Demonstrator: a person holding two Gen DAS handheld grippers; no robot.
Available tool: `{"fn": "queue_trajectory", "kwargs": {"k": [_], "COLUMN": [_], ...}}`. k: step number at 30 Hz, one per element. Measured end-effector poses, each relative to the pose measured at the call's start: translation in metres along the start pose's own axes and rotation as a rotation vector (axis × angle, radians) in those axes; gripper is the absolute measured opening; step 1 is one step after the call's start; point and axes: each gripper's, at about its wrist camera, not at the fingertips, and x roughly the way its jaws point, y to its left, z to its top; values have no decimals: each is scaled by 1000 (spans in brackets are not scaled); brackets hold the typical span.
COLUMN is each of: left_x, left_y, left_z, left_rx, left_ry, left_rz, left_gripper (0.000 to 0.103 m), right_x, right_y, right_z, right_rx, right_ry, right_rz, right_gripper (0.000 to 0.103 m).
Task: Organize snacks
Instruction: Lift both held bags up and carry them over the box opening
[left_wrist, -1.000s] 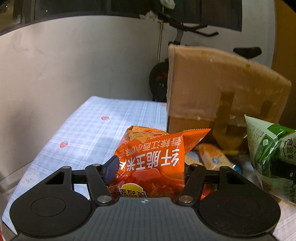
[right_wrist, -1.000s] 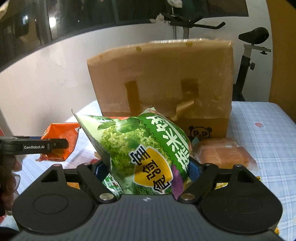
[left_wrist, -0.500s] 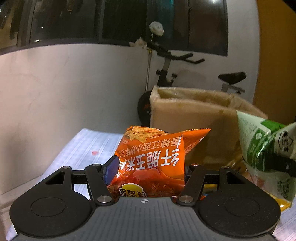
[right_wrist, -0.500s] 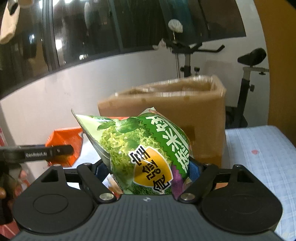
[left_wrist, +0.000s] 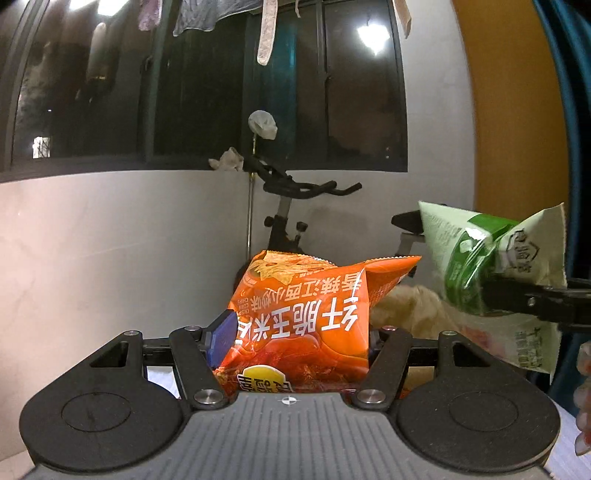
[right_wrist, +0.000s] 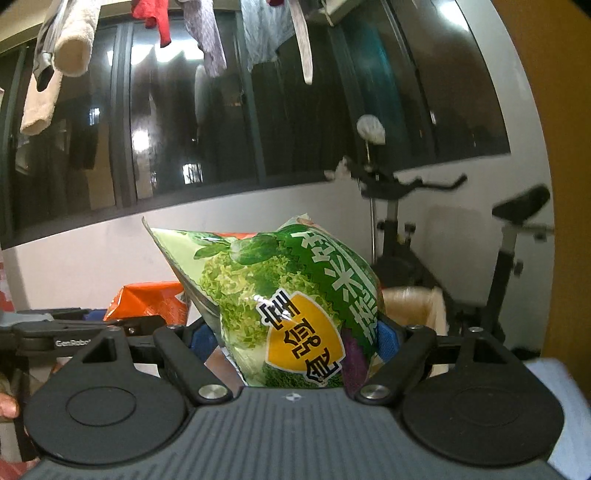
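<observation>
left gripper (left_wrist: 295, 334) pinched orange chip bag (left_wrist: 310, 314) between its pads, bag sticking out ahead | right gripper (right_wrist: 295, 338) clamped green snack bag (right_wrist: 291, 306) likewise | cardboard box (right_wrist: 413, 302) just beyond, lower

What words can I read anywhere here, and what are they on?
"纤脆玉米", upside down: orange snack bag in the left gripper.
"CRISPY CORN CHIPS", small: same bag.
"GenRobo", cut off: left gripper's side.
Unsure: upside-down characters on the green snack bag in the right gripper.
</observation>
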Motion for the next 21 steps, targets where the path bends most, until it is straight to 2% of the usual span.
{"fn": "queue_trajectory", "kwargs": {"k": [5,10,14,20,21], "left_x": [54,98,123,126,126], "left_y": [-15,-19,-12,-8,-9], "left_z": [17,16,13,-1,-2], "left_rx": [-24,-8,-24,18,34], "left_ry": [56,144,178,211,210], "left_rz": [24,17,5,-17,-18], "left_gripper": [67,67,67,68,72], "right_x": [47,93,124,140,141], "right_y": [-16,-35,-41,-44,-45], "right_z": [16,6,-9,-23,-25], "right_rx": [-55,-6,-41,-29,-26], "right_ry": [22,54,129,186,196], "right_rz": [-37,-70,-96,-119,-121], "right_gripper": [83,83,83,84,85]}}
